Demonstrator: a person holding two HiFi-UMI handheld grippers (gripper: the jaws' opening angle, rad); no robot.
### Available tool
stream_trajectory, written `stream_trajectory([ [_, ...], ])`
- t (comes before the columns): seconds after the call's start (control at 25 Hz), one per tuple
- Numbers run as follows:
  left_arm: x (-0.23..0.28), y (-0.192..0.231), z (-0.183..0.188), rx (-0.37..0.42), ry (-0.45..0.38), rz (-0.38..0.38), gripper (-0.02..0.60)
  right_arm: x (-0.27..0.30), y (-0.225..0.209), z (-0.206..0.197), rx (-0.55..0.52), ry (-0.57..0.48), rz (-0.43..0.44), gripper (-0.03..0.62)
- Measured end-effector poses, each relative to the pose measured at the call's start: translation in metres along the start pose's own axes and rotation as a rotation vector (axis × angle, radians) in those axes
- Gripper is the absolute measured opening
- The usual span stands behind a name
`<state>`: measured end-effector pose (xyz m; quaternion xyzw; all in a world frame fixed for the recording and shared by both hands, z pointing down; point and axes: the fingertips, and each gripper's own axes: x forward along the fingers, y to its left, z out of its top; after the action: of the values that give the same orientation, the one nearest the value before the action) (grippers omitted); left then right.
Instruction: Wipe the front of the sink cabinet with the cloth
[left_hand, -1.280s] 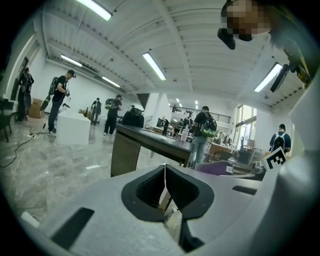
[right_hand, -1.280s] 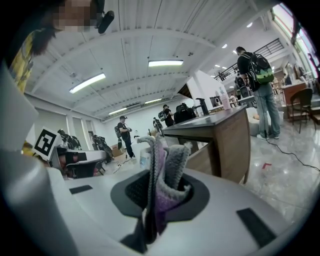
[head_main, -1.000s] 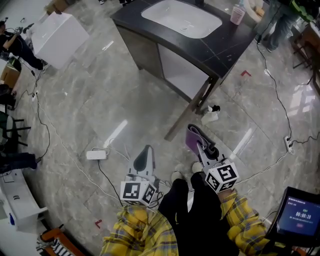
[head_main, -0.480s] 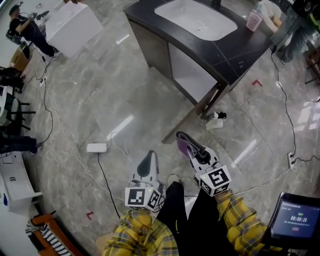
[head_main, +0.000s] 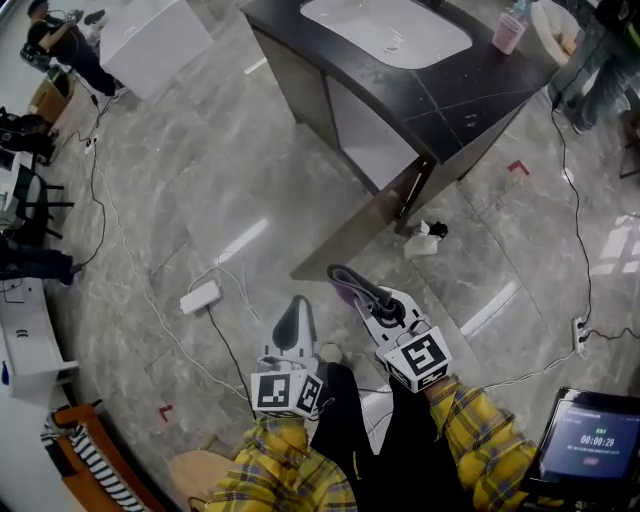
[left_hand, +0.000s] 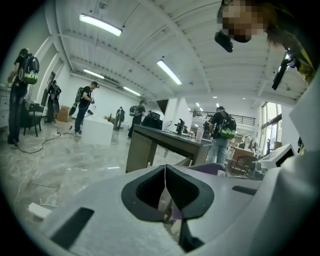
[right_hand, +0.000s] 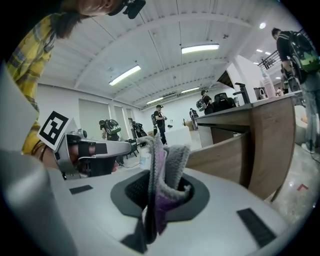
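Cloth (right_hand: 161, 172), a folded purple and grey microfibre piece, stands pinched upright between the jaws of the right gripper (right_hand: 160, 186), which are clamped tight on its lower edge. In the head view the same right gripper (head_main: 345, 280) hangs low over the grey marble floor (head_main: 200, 170), with the cloth (head_main: 343, 287) short of the sink cabinet (head_main: 365, 130) and apart from it.

The cabinet is a wood-sided unit with a pale front panel, a dark stone countertop (head_main: 470, 95) and an oval white basin (head_main: 385, 30). A pink cup (head_main: 508, 38) stands on the countertop beside the basin. In the right gripper view the wooden side of the cabinet (right_hand: 270, 145) rises close by on the right.

The left gripper (left_hand: 165, 187) has its jaws pressed together with nothing between them. In the head view it (head_main: 293, 308) points forward above the floor, beside the right one.

A white spray bottle (head_main: 425, 240) lies on the floor near the cabinet's front leg, and a white power strip (head_main: 200, 297) with its cable lies to the left. A dark screen (head_main: 590, 445) at the lower right shows digits that look like 00:00:29.
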<state>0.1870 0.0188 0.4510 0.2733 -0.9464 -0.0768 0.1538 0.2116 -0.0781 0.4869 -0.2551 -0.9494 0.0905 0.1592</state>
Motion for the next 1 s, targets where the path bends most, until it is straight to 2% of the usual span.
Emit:
stream_trajectory([
  [0.32,0.002,-0.009,-0.023,-0.012,0.003,0.028,0.009,0.008,0.002,-0.019,-0.047,0.013,0.082,0.044],
  [0.76,0.015,0.021,-0.055,-0.040,0.011,0.085,0.009,0.046,0.009,-0.048,-0.103,-0.011,0.164,0.044],
  [1.0,0.027,0.024,-0.072,-0.031,0.028,0.078,0.009,0.058,-0.001,-0.058,-0.113,-0.020,0.160,0.044],
])
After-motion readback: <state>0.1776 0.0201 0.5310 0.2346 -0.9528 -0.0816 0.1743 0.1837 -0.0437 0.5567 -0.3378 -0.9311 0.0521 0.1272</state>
